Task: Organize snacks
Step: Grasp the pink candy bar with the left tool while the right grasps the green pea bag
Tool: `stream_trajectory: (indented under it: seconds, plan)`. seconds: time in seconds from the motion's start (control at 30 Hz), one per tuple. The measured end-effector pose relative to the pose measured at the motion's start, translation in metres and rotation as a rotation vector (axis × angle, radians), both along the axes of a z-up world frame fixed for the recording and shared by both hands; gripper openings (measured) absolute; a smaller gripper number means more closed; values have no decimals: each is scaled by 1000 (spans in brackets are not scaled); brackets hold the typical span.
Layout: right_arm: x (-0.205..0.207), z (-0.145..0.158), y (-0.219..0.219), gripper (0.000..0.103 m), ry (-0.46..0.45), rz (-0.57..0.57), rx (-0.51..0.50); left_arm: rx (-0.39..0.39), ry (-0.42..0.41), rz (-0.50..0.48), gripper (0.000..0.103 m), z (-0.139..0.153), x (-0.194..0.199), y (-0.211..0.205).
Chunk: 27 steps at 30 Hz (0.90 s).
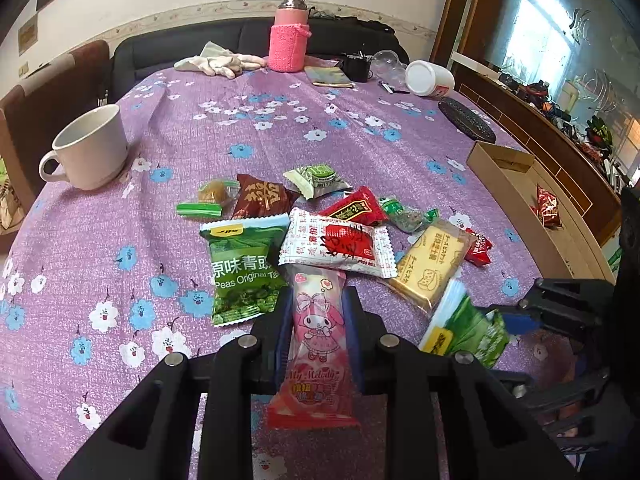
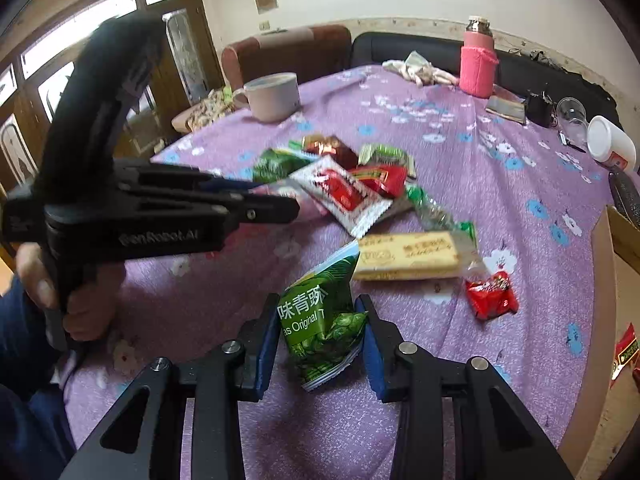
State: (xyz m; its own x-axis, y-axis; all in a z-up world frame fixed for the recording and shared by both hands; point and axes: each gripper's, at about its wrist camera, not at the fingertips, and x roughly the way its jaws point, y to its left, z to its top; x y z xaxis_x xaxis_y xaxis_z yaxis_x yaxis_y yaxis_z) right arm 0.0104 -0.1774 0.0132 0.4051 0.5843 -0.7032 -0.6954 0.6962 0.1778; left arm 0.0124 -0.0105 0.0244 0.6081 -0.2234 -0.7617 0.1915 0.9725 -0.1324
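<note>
My left gripper (image 1: 318,312) is shut on a pink My Melody snack pack (image 1: 316,344) and holds it above the purple tablecloth (image 1: 120,240). My right gripper (image 2: 320,332) is shut on a green pea packet (image 2: 324,328), lifted off the table; that packet also shows in the left wrist view (image 1: 468,328). Loose snacks lie in a pile: another green pea packet (image 1: 244,268), a white and red packet (image 1: 340,246), a cheese biscuit pack (image 1: 432,268), a small red candy (image 2: 491,294). The left gripper also shows from the side in the right wrist view (image 2: 280,200).
A cardboard box (image 1: 516,188) with a red snack (image 1: 547,206) in it stands at the right edge. A white mug (image 1: 90,148) is at the left. A pink bottle (image 1: 290,34), gloves (image 1: 222,62), a white jar (image 1: 430,78) and a dark mat (image 1: 466,120) are at the back.
</note>
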Motion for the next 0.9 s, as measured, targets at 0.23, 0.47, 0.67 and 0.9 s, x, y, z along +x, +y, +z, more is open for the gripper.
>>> stream_trajectory:
  seconds: [0.23, 0.47, 0.67, 0.9]
  plan:
    - [16, 16, -30, 41, 19, -120, 129, 4, -5, -8, 23, 1, -1, -2]
    - [22, 21, -41, 41, 34, -178, 175, 22, 46, -30, 24, -8, 3, -7]
    - [22, 22, -46, 41, 38, -196, 186, 71, 49, -35, 24, -14, 2, -13]
    - [26, 27, -61, 41, 34, -246, 248, -23, -101, -27, 23, 15, -17, -2]
